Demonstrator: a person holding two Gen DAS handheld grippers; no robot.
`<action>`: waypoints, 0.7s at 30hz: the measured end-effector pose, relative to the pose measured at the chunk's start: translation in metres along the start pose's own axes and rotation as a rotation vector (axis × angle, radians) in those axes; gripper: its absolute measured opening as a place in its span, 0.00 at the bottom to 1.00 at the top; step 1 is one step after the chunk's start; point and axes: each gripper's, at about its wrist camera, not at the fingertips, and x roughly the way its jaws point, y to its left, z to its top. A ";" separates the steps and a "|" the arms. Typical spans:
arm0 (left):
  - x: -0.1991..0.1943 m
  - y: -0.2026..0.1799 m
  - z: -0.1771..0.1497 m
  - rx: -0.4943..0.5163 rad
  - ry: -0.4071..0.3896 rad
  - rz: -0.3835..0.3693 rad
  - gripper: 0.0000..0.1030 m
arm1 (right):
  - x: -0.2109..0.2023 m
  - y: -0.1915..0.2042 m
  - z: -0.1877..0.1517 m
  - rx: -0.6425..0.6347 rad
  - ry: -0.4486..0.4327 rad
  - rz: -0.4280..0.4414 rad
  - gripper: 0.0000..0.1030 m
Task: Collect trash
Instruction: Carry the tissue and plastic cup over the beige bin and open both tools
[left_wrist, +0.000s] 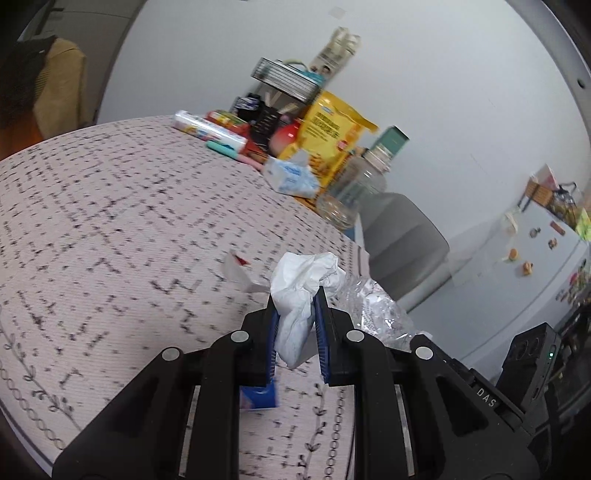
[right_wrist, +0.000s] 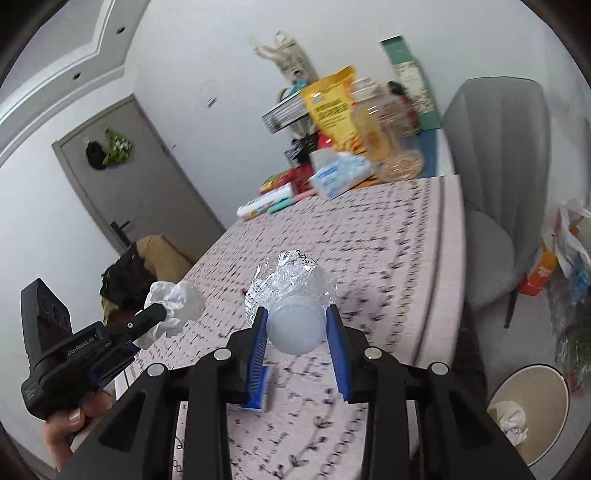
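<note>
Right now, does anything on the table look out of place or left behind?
Yes. A torn wrapper scrap with a red corner lies loose on the table, and a small blue packet sits under the left claw. Neither is picked up yet.

Crumpled white tissue (left_wrist: 299, 295), clamped between blue gripper pads and lifted clear of the patterned table (left_wrist: 110, 221). Clear crinkled plastic wrap (right_wrist: 295, 280) with a printed label, bunched over a white rounded cup-like object (right_wrist: 295, 325), likewise clamped above the table. Torn white wrapper scrap (left_wrist: 240, 271) with a red corner, lying flat just beyond the tissue. Beige bin (right_wrist: 532, 410) on the floor, near right, holding crumpled paper.
</note>
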 end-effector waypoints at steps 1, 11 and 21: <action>0.004 -0.006 -0.002 0.010 0.007 -0.007 0.17 | -0.005 -0.006 0.001 0.008 -0.009 -0.008 0.31; 0.049 -0.067 -0.021 0.075 0.095 -0.083 0.17 | -0.061 -0.081 0.001 0.110 -0.085 -0.139 0.31; 0.096 -0.127 -0.057 0.155 0.203 -0.132 0.17 | -0.098 -0.160 -0.013 0.223 -0.116 -0.245 0.31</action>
